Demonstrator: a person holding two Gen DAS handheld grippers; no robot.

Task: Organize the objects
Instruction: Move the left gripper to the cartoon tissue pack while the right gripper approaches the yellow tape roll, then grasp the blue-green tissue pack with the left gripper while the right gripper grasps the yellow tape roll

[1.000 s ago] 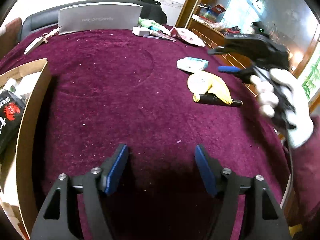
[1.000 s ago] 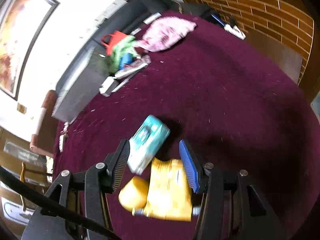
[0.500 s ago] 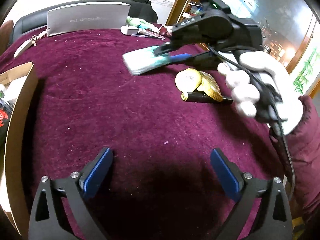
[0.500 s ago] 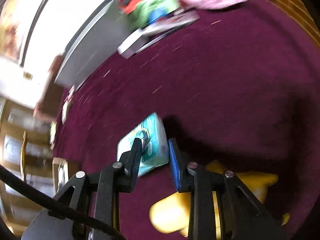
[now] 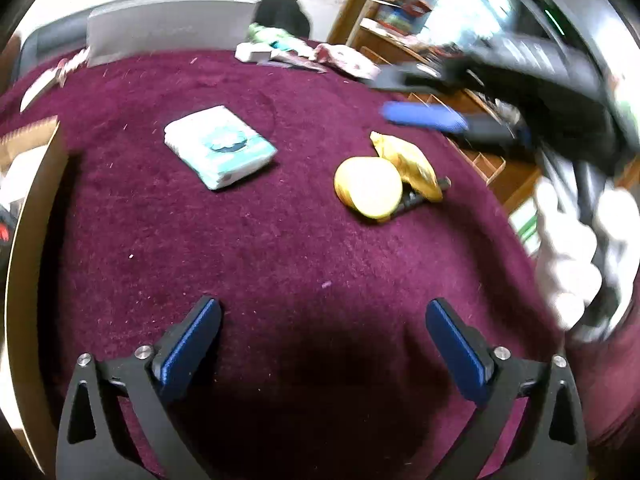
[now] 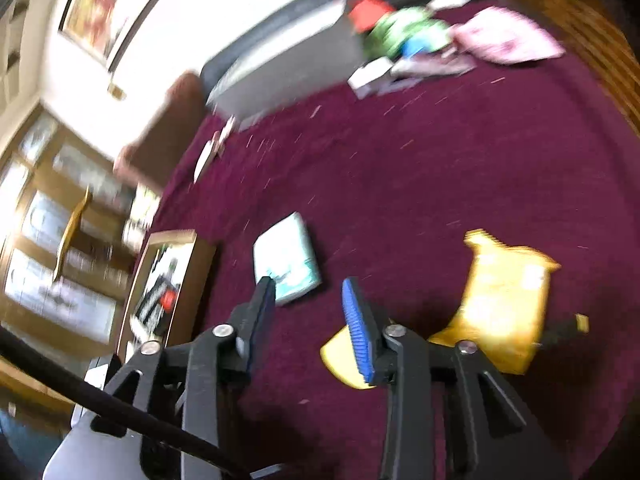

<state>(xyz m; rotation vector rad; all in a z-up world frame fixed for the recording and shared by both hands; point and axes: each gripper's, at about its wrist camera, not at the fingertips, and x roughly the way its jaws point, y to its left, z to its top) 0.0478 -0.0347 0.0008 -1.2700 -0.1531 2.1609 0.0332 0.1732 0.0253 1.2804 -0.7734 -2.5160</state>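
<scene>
A white and teal tissue pack (image 5: 219, 146) lies flat on the maroon tablecloth (image 5: 280, 248), left of centre; it also shows in the right wrist view (image 6: 286, 258). A yellow round object (image 5: 368, 188) and a yellow packet (image 5: 412, 166) lie to its right, over a black handle. My left gripper (image 5: 322, 338) is open and empty, low over the near cloth. My right gripper (image 6: 308, 308) is open and empty, raised above the cloth, with the pack beyond its fingertips. It appears blurred in the left wrist view (image 5: 424, 98).
A cardboard box (image 5: 28, 216) with packets inside stands at the left edge, also in the right wrist view (image 6: 168, 280). A grey box (image 5: 168, 34), small cartons and a pink cloth (image 6: 504, 40) lie along the far edge. Wooden cabinets stand beyond the table.
My right gripper carried the tissue pack leftward, let it go on the cloth and opened, then drew back to the right. My left gripper stayed open and low.
</scene>
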